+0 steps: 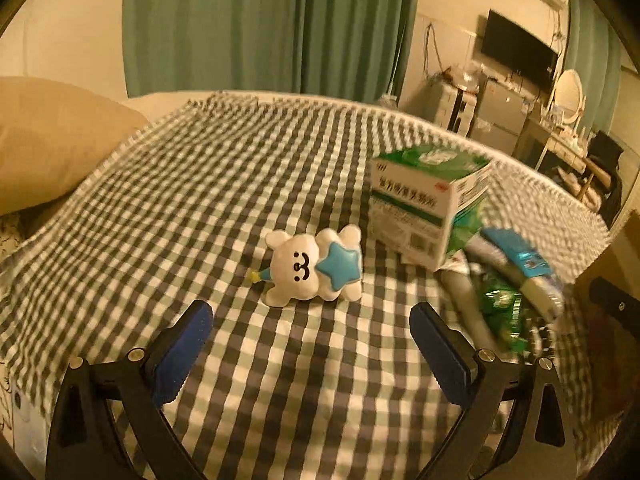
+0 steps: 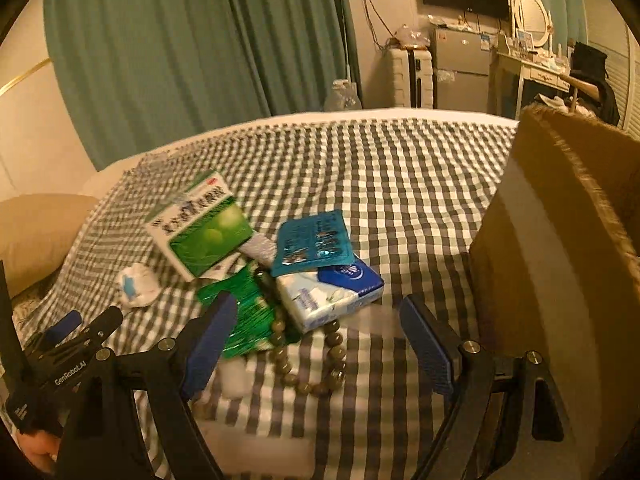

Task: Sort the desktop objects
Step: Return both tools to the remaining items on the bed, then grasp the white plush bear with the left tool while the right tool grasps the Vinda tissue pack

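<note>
A white bear toy (image 1: pixel 316 266) with a blue star lies on the checked cloth (image 1: pixel 280 360), just beyond my left gripper (image 1: pixel 310 316), which is open and holds nothing. To its right stands a green-and-white medicine box (image 1: pixel 428 204), with tubes (image 1: pixel 516 268) and a green packet (image 1: pixel 500 308) beside it. In the right wrist view the pile shows the medicine box (image 2: pixel 200 224), a teal sachet (image 2: pixel 314 244), a tissue pack (image 2: pixel 332 292), the green packet (image 2: pixel 248 312) and a bead bracelet (image 2: pixel 316 364). My right gripper (image 2: pixel 318 308) hangs open over the tissue pack and bracelet, gripping nothing.
A tall cardboard box (image 2: pixel 560 240) stands close on the right. A beige pillow (image 1: pixel 52 140) lies at the left. The left gripper (image 2: pixel 86 322) and a hand (image 2: pixel 36 452) show at lower left. Green curtains and furniture stand behind the bed.
</note>
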A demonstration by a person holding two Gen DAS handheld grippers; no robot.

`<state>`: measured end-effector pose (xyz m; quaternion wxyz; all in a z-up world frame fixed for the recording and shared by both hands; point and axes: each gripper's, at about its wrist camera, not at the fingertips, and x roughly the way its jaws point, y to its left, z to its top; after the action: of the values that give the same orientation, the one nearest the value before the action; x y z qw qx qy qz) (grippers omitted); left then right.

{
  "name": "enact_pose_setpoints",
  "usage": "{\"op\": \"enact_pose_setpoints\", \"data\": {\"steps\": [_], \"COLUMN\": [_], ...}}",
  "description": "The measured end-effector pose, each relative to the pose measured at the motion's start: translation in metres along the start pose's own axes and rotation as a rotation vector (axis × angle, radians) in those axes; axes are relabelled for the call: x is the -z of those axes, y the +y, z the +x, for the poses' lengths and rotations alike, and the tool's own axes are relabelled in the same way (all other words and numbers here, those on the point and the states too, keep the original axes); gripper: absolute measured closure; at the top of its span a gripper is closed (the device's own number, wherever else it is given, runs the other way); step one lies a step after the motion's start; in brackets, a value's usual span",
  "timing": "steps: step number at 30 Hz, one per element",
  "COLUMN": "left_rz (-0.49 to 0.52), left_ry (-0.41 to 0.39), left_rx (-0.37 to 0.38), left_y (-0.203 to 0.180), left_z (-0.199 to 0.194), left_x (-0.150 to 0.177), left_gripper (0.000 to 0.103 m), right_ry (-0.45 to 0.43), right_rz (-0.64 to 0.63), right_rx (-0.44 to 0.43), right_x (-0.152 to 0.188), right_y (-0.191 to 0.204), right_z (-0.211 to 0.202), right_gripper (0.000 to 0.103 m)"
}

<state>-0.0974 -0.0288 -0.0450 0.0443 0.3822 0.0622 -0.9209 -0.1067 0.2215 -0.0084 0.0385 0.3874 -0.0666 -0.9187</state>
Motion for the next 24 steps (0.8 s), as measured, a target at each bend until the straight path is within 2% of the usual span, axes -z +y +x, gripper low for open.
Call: {"op": "enact_pose_setpoints", "data": {"steps": [9,14,19,20,22,24], "left_rz": [-0.087,-0.094,-0.088,-0.085,-0.089,-0.102], "left_ry": [0.028,0.070,0.073,0.070,0.064,0.055], "left_rx": [0.007,0.007,-0.017,-0.014,-0.009,-0.007], "left_y": [0.008,0.005,0.004,0.003,0.005,0.007], "left_z": [0.044,0.066,0.072,0.072,0.070,0.068], "left_x": [-0.008,-0.010,-0.010,-0.011,-0.011,-0.013], "left_gripper": [0.002,0.002,0.003,0.004,0.016,0.024], "right_ry": [0.058,0.094,0.135,0.151,0.164,0.151], "right_rz": [-0.067,-0.093,-0.077,-0.079,-0.073,-0.068], "right_rx": [0.017,0.000,0.000,0.009,0.002,0.008], "right_x": [-0.011,-0.010,-0.010,-0.008,-0.006,-0.007], "right_y": [-0.003,-0.004,-0.010,-0.011,-0.013,-0.013], "right_z": [0.049,0.067,0.084,0.089,0.094,0.090], "right_gripper": [0.019,0.019,0.019,0.019,0.020,0.027]}}
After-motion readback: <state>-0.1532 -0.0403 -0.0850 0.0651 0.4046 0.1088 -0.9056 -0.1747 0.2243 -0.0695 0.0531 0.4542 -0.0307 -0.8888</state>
